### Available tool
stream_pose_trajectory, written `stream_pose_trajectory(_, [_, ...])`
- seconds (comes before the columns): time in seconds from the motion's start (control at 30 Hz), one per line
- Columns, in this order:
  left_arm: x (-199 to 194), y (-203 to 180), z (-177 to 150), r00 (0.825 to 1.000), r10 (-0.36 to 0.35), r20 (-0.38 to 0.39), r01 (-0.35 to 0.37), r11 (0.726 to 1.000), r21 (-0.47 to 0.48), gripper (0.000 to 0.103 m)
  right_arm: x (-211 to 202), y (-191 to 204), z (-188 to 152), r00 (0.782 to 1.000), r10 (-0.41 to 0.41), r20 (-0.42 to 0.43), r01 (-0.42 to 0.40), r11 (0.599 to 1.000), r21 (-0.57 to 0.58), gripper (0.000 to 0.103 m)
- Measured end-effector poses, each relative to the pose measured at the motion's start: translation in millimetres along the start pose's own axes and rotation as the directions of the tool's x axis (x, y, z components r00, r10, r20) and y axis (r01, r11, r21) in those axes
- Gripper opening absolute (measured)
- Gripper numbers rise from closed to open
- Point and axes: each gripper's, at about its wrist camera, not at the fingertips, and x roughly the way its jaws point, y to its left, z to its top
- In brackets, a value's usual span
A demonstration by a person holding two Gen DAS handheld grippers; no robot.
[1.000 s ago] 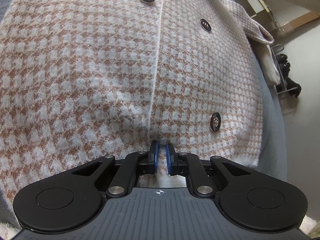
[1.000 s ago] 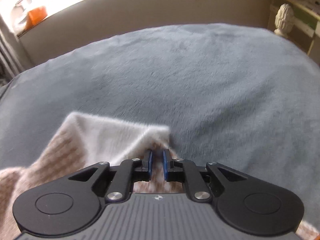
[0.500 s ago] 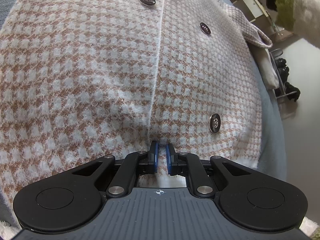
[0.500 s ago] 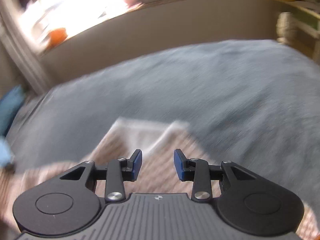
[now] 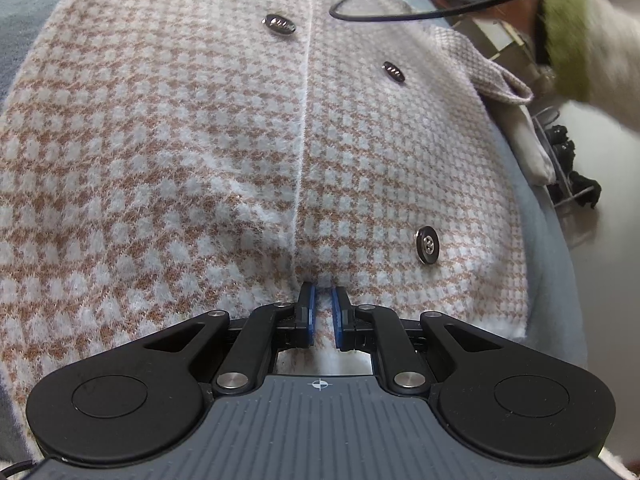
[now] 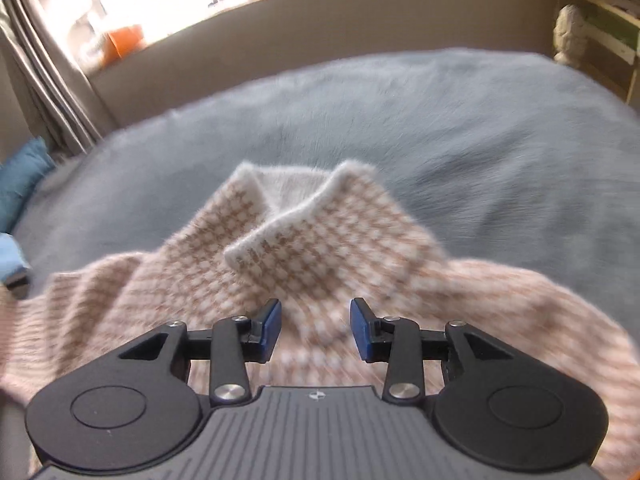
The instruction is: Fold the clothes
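A fuzzy cardigan (image 5: 200, 140) in a tan and white check, with dark buttons (image 5: 427, 245), lies spread on the grey-blue blanket (image 6: 480, 120). My left gripper (image 5: 322, 300) sits at its near hem by the front opening, shut on the cardigan's edge. In the right wrist view the cardigan (image 6: 320, 248) shows its neck end, with the white-edged collar (image 6: 280, 216) standing up. My right gripper (image 6: 315, 316) hovers open just short of the collar with nothing between its blue pads (image 6: 272, 320). One cardigan sleeve (image 5: 492, 72) hangs folded at the right edge.
A person's hand and green-cuffed sleeve (image 5: 580, 40) with a black cable (image 5: 400, 16) reach in at the far right. Beyond the bed are a blue pillow (image 6: 20, 176), a curtain (image 6: 52, 92), a bright window sill, a wooden shelf (image 6: 600, 32) and a floor rack (image 5: 560, 168).
My right gripper let go of the collar, opened wide and drew back, so more of the cardigan shows. The left gripper stayed shut at the hem. The person's hand came into the left view.
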Motion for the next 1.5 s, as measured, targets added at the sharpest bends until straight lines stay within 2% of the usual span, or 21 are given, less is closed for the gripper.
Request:
stream_pose_trajectory(0.13, [-2.4,-1.4,-6.4,0.999,-0.006,0.047,0.003,0.998,0.069,0.010,-78.8,-30.2,-31.2,0.997,0.070,0.041,-0.070,0.997,-0.019,0.040])
stream_pose_trajectory(0.27, [-3.9,-6.5,-13.3,0.996,0.008,0.092,-0.017,0.995,0.102,0.011,-154.9,-52.5,-84.4,0.991,0.135,0.021,-0.134,0.990,-0.041,0.040])
stream_pose_trajectory(0.4, [-2.8,-12.2,-15.3,0.992,0.031,0.120,-0.043,0.995,0.096,0.010,-207.6,-61.8,-152.4,0.979,0.191,-0.068,-0.193,0.981,-0.019,0.041])
stream_pose_trajectory(0.5, [-2.1,-14.3,-14.8,0.991,0.042,0.131,-0.055,0.994,0.099,0.011,-222.7,-56.8,-211.7,0.966,0.197,-0.170,-0.205,0.978,-0.032,0.041])
stream_pose_trajectory(0.57, [-1.1,-16.0,-16.4,0.990,0.047,0.136,-0.062,0.992,0.110,0.011,-220.3,-51.1,-254.0,0.961,0.137,-0.240,-0.164,0.982,-0.096,0.040])
stream_pose_trajectory(0.63, [-1.1,-16.3,-17.4,0.989,0.049,0.139,-0.065,0.991,0.114,0.011,-217.0,-48.7,-294.7,0.954,0.007,-0.301,-0.076,0.973,-0.217,0.038])
stream_pose_trajectory(0.7, [-3.0,-14.4,-18.7,0.989,0.048,0.142,-0.064,0.992,0.110,0.011,-225.5,-50.5,-322.5,0.954,-0.101,-0.283,0.007,0.949,-0.315,0.038])
stream_pose_trajectory(0.77, [-3.0,-13.6,-18.3,0.989,0.047,0.143,-0.063,0.993,0.103,0.011,-238.5,-56.9,-329.0,0.945,-0.167,-0.281,0.086,0.956,-0.281,0.041])
stream_pose_trajectory(0.8, [-3.9,-13.3,-19.0,0.988,0.048,0.145,-0.063,0.993,0.100,0.011,-243.6,-61.4,-331.3,0.945,-0.168,-0.281,0.102,0.966,-0.236,0.041])
stream_pose_trajectory(0.87, [-4.4,-13.5,-19.3,0.988,0.049,0.145,-0.064,0.993,0.099,0.011,-251.4,-73.1,-334.1,0.955,-0.105,-0.278,0.084,0.993,-0.086,0.042])
stream_pose_trajectory(0.93, [-4.5,-13.0,-19.3,0.988,0.046,0.145,-0.060,0.994,0.095,0.011,-259.1,-84.8,-336.9,0.963,-0.042,-0.265,0.062,0.996,0.066,0.043])
stream_pose_trajectory(1.03, [-5.3,-11.0,-19.2,0.989,0.040,0.143,-0.052,0.995,0.086,0.011,-270.7,-102.3,-341.2,0.972,0.046,-0.229,0.023,0.957,0.290,0.043])
stream_pose_trajectory(1.13, [-5.4,-9.9,-19.2,0.989,0.036,0.143,-0.047,0.996,0.076,0.011,-259.3,-110.3,-353.9,0.959,0.121,-0.257,-0.004,0.910,0.414,0.043])
stream_pose_trajectory(1.2, [-5.4,-10.1,-19.3,0.989,0.038,0.143,-0.049,0.996,0.075,0.011,-253.5,-109.5,-363.1,0.952,0.143,-0.272,-0.009,0.898,0.441,0.043])
stream_pose_trajectory(1.23, [-5.4,-10.3,-19.5,0.989,0.039,0.143,-0.050,0.996,0.075,0.011,-252.2,-108.1,-365.5,0.951,0.141,-0.276,-0.007,0.899,0.438,0.039])
stream_pose_trajectory(1.3, [-4.7,-11.1,-19.1,0.989,0.041,0.143,-0.052,0.996,0.075,0.011,-253.1,-103.3,-365.6,0.953,0.115,-0.279,0.006,0.917,0.399,0.023])
stream_pose_trajectory(1.33, [-4.2,-11.7,-18.4,0.989,0.042,0.142,-0.053,0.996,0.076,0.011,-255.2,-100.8,-364.5,0.956,0.101,-0.276,0.012,0.925,0.380,0.006])
stream_pose_trajectory(1.5, [-2.7,-13.4,-17.0,0.989,0.044,0.141,-0.056,0.995,0.078,0.011,-269.6,-87.6,-356.6,0.969,0.019,-0.246,0.052,0.959,0.279,0.005])
